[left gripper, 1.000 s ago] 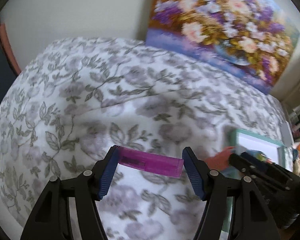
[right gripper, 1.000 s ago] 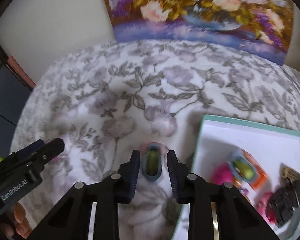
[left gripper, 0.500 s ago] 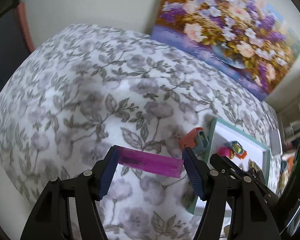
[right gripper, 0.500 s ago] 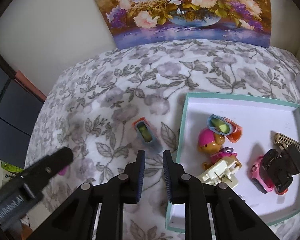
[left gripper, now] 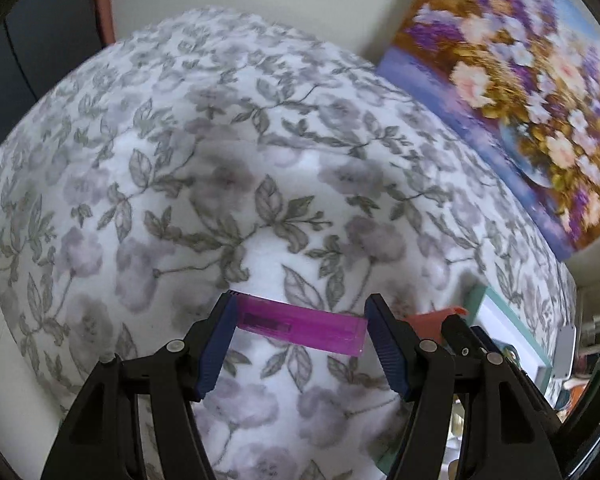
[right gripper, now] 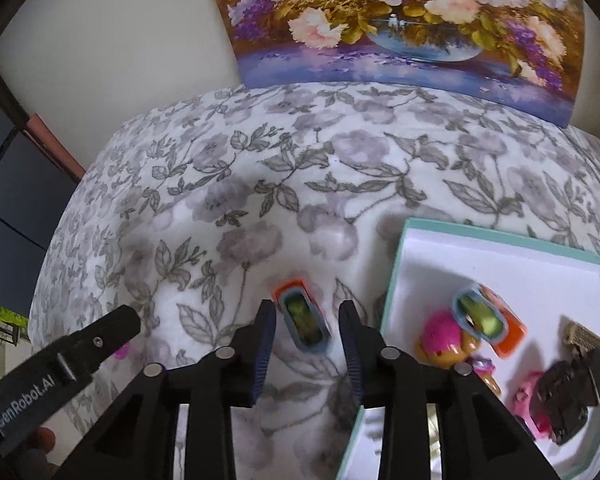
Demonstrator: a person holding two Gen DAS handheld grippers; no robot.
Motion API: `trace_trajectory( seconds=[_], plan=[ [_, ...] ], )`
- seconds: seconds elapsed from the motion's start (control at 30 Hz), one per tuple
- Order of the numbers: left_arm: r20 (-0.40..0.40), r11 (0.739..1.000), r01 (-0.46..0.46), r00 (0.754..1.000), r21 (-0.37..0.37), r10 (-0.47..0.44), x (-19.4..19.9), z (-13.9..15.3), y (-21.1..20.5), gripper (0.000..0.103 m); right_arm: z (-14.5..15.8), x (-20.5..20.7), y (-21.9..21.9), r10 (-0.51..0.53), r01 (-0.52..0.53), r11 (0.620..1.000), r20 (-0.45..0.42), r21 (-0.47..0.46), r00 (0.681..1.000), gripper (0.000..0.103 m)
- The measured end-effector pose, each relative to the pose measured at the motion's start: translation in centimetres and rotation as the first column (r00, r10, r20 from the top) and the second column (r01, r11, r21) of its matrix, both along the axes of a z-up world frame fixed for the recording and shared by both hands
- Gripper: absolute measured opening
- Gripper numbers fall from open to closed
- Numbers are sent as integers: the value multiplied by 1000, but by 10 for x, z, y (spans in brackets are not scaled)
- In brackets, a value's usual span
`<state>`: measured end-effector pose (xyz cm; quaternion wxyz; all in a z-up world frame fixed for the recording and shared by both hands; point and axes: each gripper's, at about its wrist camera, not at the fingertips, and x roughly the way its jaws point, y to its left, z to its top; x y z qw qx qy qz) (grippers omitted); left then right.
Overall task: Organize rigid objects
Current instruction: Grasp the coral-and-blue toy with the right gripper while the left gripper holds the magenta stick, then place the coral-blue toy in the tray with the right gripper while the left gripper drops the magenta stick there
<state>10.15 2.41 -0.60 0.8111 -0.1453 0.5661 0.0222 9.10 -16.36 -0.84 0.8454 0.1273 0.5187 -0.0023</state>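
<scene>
A magenta lighter is clamped by the left gripper. An orange toy car (on the bedspread) is straddled, untouched, by the opening right gripper.

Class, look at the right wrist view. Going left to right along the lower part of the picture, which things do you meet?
Left gripper → orange toy on the bedspread → box's green rim → pink round toy → orange toy in the box → black toy car

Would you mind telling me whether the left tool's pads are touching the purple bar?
Touching. The left wrist view shows the purple bar spanning the left tool, each end pressed against a blue pad.
</scene>
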Motion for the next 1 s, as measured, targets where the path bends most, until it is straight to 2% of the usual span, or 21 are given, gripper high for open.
trace_trajectory(
  seconds=[0.1,0.4,0.53,0.7,1.0],
  plan=[
    [-38,999,-13,999,-45,12,5,-12,6,67,-9,10,7,17,-18,1000,-23,-18,1000,37],
    [-61,997,-12,998,-70,7,10,-22,9,67,-43,26,22,32,-42,994,-99,-100,995,36],
    [-68,996,-8,998,-90,2,11,-23,9,67,-46,25,18,16,-27,995,-109,-99,994,28],
    [-43,994,19,999,-105,-23,7,-12,3,67,-38,15,15,12,-20,996,-90,-86,996,23],
    [55,991,100,994,-89,-95,-15,22,-16,67,10,-32,-9,-40,40,999,32,2,999,22]
  ],
)
